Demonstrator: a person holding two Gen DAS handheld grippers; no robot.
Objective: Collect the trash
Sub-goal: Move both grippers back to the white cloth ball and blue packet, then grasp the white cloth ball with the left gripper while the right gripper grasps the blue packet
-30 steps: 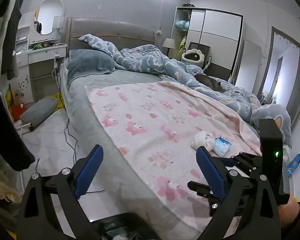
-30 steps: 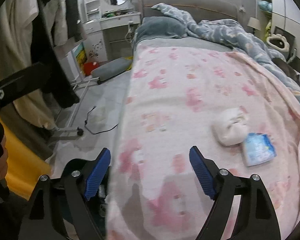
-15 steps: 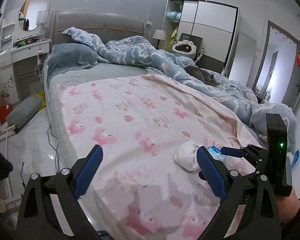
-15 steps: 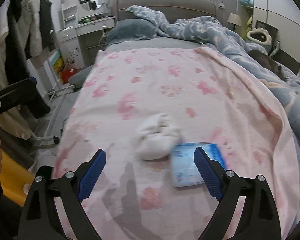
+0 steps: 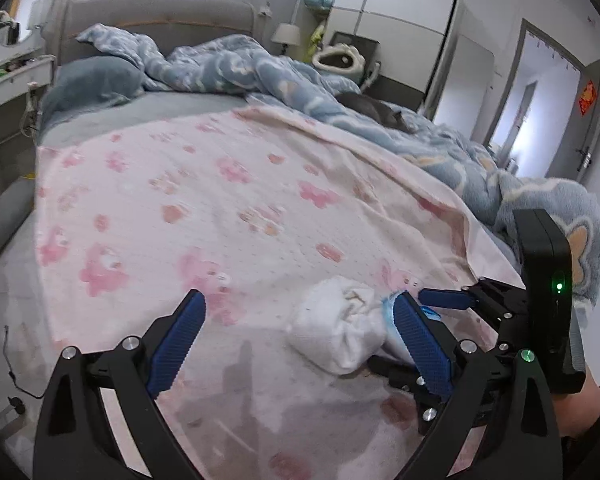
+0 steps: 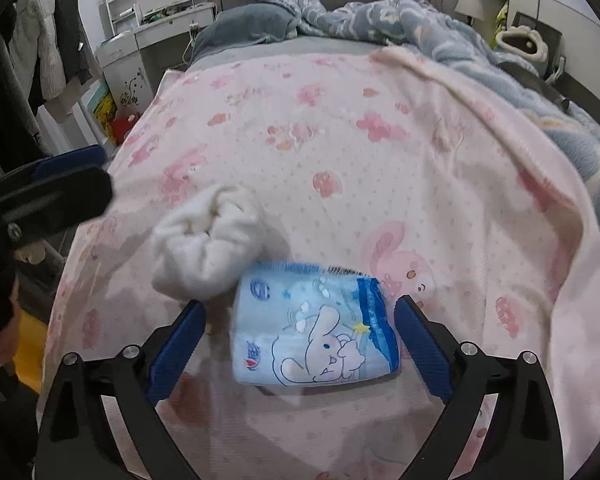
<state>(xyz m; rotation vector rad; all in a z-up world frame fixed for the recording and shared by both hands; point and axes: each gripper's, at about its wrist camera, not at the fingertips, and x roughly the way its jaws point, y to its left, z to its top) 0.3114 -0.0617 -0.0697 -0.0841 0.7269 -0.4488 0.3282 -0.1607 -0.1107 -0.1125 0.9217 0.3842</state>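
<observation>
A blue tissue packet (image 6: 314,326) with a rabbit print lies on the pink blanket (image 6: 340,140) of the bed. A crumpled white wad (image 6: 209,244) lies touching its left side. My right gripper (image 6: 300,344) is open, its fingers on either side of the packet, not touching it. In the left wrist view my left gripper (image 5: 300,344) is open low over the blanket, the white wad (image 5: 338,334) just inside its right finger. The packet (image 5: 392,304) is mostly hidden there behind that finger. The right gripper (image 5: 446,300) shows at right.
A blue-grey duvet (image 5: 340,96) is bunched along the bed's far and right side, with a grey pillow (image 5: 91,84) at the head. A white dresser (image 6: 155,44) and hanging clothes (image 6: 39,60) stand left of the bed. A wardrobe (image 5: 380,28) and doorway (image 5: 540,92) are at right.
Both grippers have moved forward and lower over the bed. The right gripper's open fingers now straddle the blue packet; the white wad is now close to the left gripper's right finger.
</observation>
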